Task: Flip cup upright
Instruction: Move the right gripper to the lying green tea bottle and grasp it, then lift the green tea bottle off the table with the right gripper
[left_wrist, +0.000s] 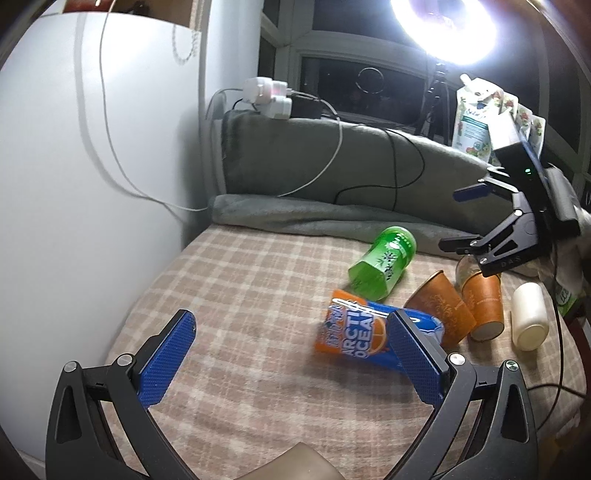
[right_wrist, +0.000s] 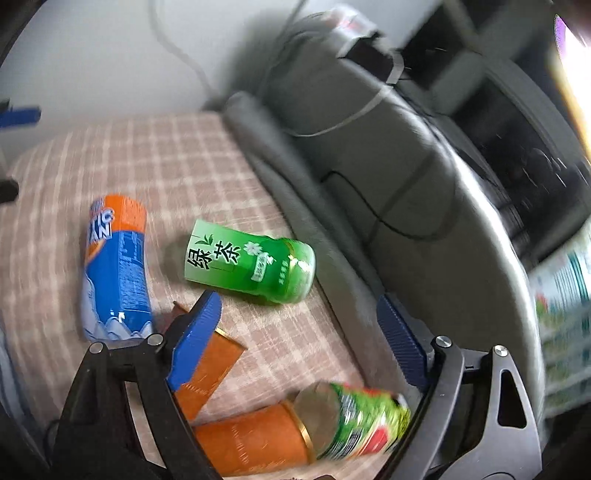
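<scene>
We hold the left gripper (left_wrist: 291, 354) low over the plaid-covered bed (left_wrist: 240, 288) with its fingers spread wide and empty; the blue-and-orange cup (left_wrist: 354, 332) lies on its side just ahead, partly behind the right-hand blue pad. The right gripper (right_wrist: 295, 332) hovers over the cluster at the far side, fingers also wide apart and gripping nothing. In the right wrist view, one orange cup (right_wrist: 207, 373) lies tipped beside its left finger, and a second orange cup (right_wrist: 255, 439) lies below with a green-labelled item (right_wrist: 362, 421) at its mouth; whether that item is nested inside we cannot tell, as the view is motion-blurred. A green tea cup (right_wrist: 251, 262) also lies on its side, apart from the others. Several overturned cups qualify as the task object, so target selection is the first hazard. The bedding is soft and uneven: in our judgement, a righted cup may topple again on release. Closing on the crowded orange pair risks pinching two cups together or rolling a neighbour into the white cylinder (left_wrist: 528, 317) nearby.
</scene>
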